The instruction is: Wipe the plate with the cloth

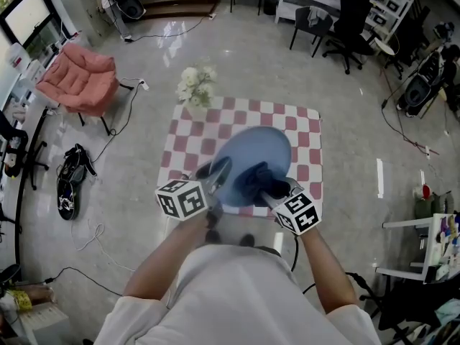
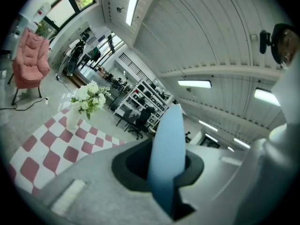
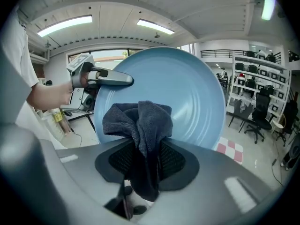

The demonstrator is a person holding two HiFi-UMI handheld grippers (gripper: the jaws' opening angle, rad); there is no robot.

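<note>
The left claw (image 1: pixel 218 172) is clamping the rim of the blue plate (image 1: pixel 251 153) and holding it tilted up over the checked table (image 1: pixel 310 124). In the left gripper view the plate is showing edge-on between jaws closed on it. The right claw (image 1: pixel 260 180) is pinching a dark cloth (image 3: pixel 138 121), whose bunched end is sitting right at the plate's face; actual contact is hard to confirm. Wiping seems to be starting or just under way. The next move is calling for pressing the cloth onto the face and sweeping it across, with the left claw bracing the plate against the push.
</note>
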